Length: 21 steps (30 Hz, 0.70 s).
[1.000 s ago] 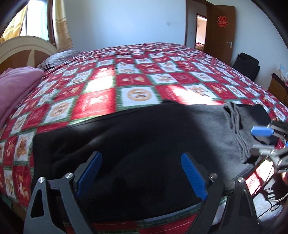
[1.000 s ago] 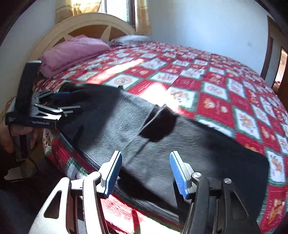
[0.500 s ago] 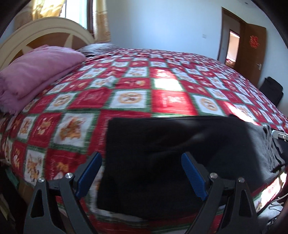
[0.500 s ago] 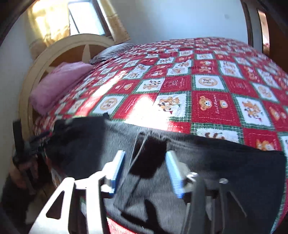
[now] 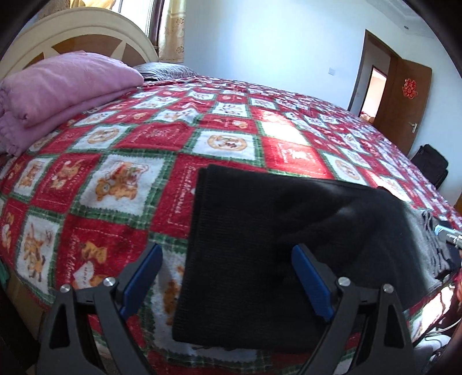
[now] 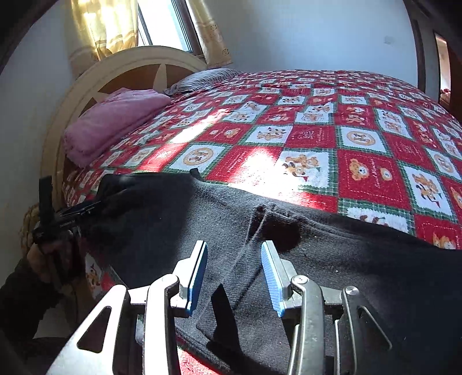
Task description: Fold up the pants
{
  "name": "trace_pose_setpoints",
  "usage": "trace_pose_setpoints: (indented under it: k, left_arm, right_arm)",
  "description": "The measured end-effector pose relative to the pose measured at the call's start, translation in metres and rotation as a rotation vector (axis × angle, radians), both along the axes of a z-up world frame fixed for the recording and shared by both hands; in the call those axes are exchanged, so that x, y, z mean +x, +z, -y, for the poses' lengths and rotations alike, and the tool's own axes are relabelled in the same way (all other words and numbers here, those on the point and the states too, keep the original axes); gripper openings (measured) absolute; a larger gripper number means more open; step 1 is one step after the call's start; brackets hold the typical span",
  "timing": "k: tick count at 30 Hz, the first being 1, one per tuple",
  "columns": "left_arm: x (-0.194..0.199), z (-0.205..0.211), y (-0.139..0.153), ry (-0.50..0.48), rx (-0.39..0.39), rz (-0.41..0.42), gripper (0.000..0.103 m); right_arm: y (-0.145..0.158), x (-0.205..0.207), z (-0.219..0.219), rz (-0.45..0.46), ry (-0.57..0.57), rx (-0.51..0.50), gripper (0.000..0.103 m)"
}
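You've got black pants (image 5: 260, 245) on a bedspread (image 5: 138, 144) that's a red and white check with green plaid borders and little orange bear prints. At 10 o'clock in your left view there's a folded pink blanket (image 5: 57, 86) against a cream and brown headboard (image 6: 138, 69). Both grippers have blue pads (image 6: 199, 271), and the curtains (image 6: 104, 26) are yellow-gold.

free: bedspread (image 5: 121, 150) lying bare across the bed's middle and far edge | blocking: pink blanket (image 5: 57, 86) sitting at head-end corner by headboard (image 6: 138, 66) | pants (image 5: 260, 245) covering the near edge
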State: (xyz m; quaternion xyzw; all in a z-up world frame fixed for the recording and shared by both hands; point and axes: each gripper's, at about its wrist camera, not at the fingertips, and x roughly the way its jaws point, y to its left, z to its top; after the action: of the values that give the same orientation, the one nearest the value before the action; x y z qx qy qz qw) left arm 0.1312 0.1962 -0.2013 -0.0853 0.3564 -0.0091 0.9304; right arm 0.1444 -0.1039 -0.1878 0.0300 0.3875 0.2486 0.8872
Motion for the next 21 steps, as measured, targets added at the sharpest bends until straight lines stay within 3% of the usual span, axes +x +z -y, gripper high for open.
trace_pose_setpoints:
  k: [7, 9, 11, 12, 18, 21]
  left_arm:
    - [0.001, -0.002, -0.007, -0.011, -0.007, 0.005, 0.093]
    - [0.0, -0.004, -0.005, -0.016, -0.02, 0.002, 0.089]
    - [-0.001, -0.002, -0.002, -0.03, -0.035, -0.003, 0.071]
    - [-0.001, 0.0, 0.001, -0.032, -0.034, -0.007, 0.067]
    - [-0.002, -0.005, 0.0, -0.015, -0.042, -0.004, 0.062]
    - [-0.004, 0.006, 0.004, -0.02, 0.033, 0.014, 0.06]
  right_arm:
    - [-0.005, -0.013, 0.001, 0.01, -0.001, 0.006, 0.041]
    - [-0.003, -0.016, 0.0, 0.024, -0.005, 0.004, 0.041]
    - [-0.001, -0.017, 0.0, 0.038, -0.007, 0.004, 0.041]
    - [-0.001, -0.018, 0.0, 0.043, -0.009, 0.004, 0.041]
    - [-0.006, -0.02, -0.001, 0.038, -0.02, -0.004, 0.042]
    - [-0.008, -0.019, 0.001, 0.032, -0.029, -0.002, 0.042]
